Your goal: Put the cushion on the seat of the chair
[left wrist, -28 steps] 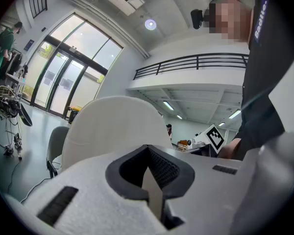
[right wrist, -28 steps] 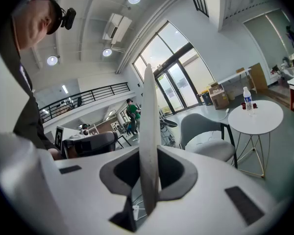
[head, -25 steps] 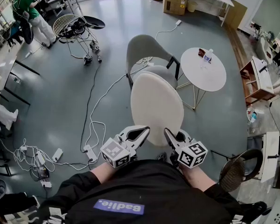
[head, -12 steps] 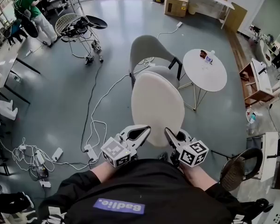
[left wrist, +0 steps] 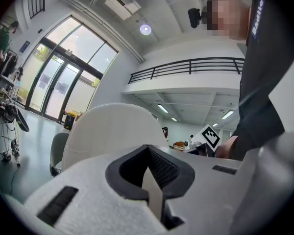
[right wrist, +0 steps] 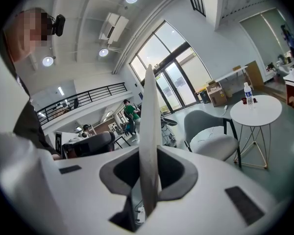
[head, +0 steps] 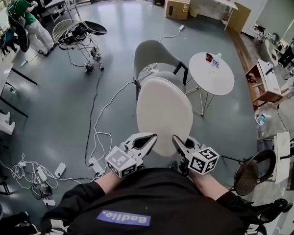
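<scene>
The white oval cushion [head: 164, 112] hangs in front of me, held by its near edge between both grippers. My left gripper [head: 146, 142] is shut on that edge at the left and my right gripper [head: 179, 143] is shut on it at the right. In the left gripper view the cushion [left wrist: 112, 131] rises broad beyond the jaws. The right gripper view shows the cushion [right wrist: 149, 126] edge-on, pinched in the jaws. The grey chair [head: 154, 53] stands just beyond the cushion, and its seat [head: 169, 76] is partly hidden by the cushion's far end. The right gripper view has the chair [right wrist: 213, 136] ahead.
A round white table [head: 220, 80] with a bottle [head: 215, 59] stands right of the chair. White cables [head: 100, 111] run over the floor at left. A dark round chair [head: 250, 177] is near my right side. A wire frame [head: 76, 33] and a person in green [head: 27, 21] are far left.
Both grippers have carried the cushion a little forward toward the chair. Both grips on its edge are unchanged.
</scene>
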`<state>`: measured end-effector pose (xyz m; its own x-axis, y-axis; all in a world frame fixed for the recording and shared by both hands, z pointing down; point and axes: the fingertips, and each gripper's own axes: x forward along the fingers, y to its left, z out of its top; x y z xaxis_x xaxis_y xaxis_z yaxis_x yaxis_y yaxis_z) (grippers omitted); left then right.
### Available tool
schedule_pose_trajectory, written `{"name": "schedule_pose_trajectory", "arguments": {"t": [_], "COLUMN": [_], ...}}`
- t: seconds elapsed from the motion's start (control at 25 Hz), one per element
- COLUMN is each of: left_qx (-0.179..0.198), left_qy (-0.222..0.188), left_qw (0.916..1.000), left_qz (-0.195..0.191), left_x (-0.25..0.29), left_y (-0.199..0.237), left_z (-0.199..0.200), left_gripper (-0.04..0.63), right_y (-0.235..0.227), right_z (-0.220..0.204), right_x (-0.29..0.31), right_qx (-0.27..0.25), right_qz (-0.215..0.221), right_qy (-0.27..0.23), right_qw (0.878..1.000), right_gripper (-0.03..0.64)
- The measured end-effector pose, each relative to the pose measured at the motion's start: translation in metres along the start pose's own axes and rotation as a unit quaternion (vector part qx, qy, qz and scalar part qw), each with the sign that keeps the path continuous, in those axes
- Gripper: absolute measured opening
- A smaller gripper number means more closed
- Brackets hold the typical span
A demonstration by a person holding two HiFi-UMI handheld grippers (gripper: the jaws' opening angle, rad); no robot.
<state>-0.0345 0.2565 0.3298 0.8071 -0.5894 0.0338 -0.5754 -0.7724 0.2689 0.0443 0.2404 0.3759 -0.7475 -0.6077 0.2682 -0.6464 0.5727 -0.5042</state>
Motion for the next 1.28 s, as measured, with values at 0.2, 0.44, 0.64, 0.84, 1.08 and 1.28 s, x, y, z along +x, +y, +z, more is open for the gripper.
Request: {"name": "schedule_pose_trajectory", "arguments": {"t": [0.2,0.44,0.64,0.84,1.08,1.28], "left_qx": [0.021,0.025,0.025,0.022,0.019,0.02], "left_qy": [-0.003,-0.004,-0.004,-0.005,-0.001,0.001], "left_qw": [0.9997,0.9995,0.9994,0.9994,0.9995,0.9996], "left_qz": [-0.015,-0.021,-0.025,-0.028,-0.024,-0.018], "left_x": [-0.007,-0.013,-0.008,0.003,0.023,0.05], "left_y": [0.003,0.006,0.008,0.015,0.032,0.053], "left_z": [0.007,0.009,0.01,0.012,0.01,0.016], "left_gripper": [0.002,0.002,0.002,0.002,0.002,0.002], "right_y": [0.008,0.015,0.008,-0.01,-0.039,-0.068], "right_z": [-0.004,-0.004,-0.001,0.005,0.013,0.033], "right_x": [0.009,0.012,0.01,0.016,0.032,0.044], "right_qx": [0.002,0.006,0.012,0.03,0.041,0.047], "right_qz": [-0.007,-0.013,-0.021,-0.025,-0.026,-0.025], "right_qy": [-0.004,-0.011,-0.02,-0.029,-0.03,-0.03], "right_qw": [1.0,1.0,0.999,0.999,0.998,0.998], "right_gripper": [0.074,0.074,0.074,0.074,0.074,0.074]}}
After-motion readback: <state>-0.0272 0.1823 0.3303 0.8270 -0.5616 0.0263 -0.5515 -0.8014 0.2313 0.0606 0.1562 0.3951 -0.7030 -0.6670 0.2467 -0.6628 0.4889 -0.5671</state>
